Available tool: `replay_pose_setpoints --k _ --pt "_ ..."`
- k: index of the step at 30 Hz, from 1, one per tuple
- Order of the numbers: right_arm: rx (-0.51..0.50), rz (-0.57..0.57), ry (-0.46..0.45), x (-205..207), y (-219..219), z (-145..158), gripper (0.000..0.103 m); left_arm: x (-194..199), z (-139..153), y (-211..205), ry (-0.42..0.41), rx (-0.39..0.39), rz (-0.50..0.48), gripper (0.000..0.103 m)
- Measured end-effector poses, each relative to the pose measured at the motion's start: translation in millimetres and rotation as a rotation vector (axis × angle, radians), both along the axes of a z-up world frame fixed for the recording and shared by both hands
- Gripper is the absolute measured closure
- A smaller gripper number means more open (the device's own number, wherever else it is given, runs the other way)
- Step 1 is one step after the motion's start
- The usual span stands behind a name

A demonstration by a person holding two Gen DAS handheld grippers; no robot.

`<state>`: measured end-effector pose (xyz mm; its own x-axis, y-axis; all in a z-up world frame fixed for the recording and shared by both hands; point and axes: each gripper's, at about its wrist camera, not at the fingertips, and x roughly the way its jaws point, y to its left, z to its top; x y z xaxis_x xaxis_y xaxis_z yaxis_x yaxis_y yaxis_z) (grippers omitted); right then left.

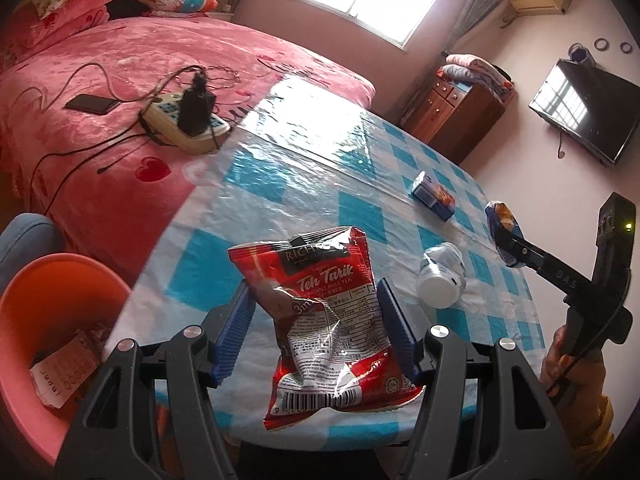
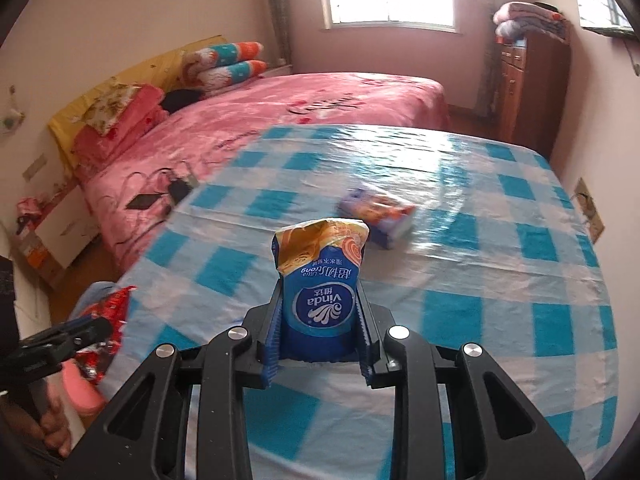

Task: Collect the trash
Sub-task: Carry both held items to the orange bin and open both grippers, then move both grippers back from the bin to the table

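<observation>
Broadly: bed (image 1: 120, 80) with pink cover at 10 o'clock in left wrist view; tabletop (image 1: 320, 168) under blue-and-white checked plastic cloth fills centre. Orange bin (image 1: 48, 304) at 8 o'clock, paper scraps inside. Left claw (image 1: 316, 332) clamped on red Teh Tarik sachet (image 1: 324, 308), crumpled, held at tabletop's near edge. Right claw (image 2: 320, 332) closed on blue Vinda tissue pack (image 2: 320, 280), pads pressing both sides, torn top upward, lifted off the cloth. White bottle (image 1: 442, 280) on its side at 3 o'clock. Small blue box (image 1: 434, 196) at 2 o'clock, lying flat.
</observation>
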<state>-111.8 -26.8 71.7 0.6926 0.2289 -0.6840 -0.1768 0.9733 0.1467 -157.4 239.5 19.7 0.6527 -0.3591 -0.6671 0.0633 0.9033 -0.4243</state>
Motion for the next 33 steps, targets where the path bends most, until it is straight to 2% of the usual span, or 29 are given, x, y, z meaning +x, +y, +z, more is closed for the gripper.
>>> replay_pose_setpoints --k 8,14,22,23,24,26,28,29,33 --pt "0.081 0.228 0.031 -7.4 80.1 8.1 0.071 -22.8 -1.4 42.7 0.008 0.009 0.097 0.039" --pt "0.078 0.439 0.054 -20.9 160.7 4.5 0.070 -44.5 -12.1 96.7 0.050 0.028 0.231 0.039" --pt "0.052 0.651 0.073 -41.8 252.1 -8.3 0.066 -67.5 -39.5 159.9 0.143 0.035 0.400 0.039" --pt "0.053 0.670 0.081 -43.2 260.9 -11.9 0.060 -67.9 -43.2 164.8 0.153 0.030 0.412 0.038" --pt "0.052 0.694 0.098 -43.1 270.1 -17.3 0.046 -69.4 -48.0 171.6 0.170 0.024 0.431 0.036" --pt "0.039 0.724 0.117 -45.5 284.6 -28.6 0.031 -72.5 -54.2 180.2 0.193 0.016 0.456 0.030" --pt "0.038 0.725 0.135 -46.3 290.4 -36.2 0.023 -75.5 -56.2 187.3 0.204 0.020 0.483 0.026" --pt "0.037 0.717 0.135 -46.0 290.5 -38.2 0.015 -76.6 -55.9 187.9 0.203 0.022 0.487 0.023" --pt "0.040 0.655 0.106 -42.6 274.7 -35.4 0.013 -77.5 -52.1 188.4 0.190 0.043 0.491 0.020"
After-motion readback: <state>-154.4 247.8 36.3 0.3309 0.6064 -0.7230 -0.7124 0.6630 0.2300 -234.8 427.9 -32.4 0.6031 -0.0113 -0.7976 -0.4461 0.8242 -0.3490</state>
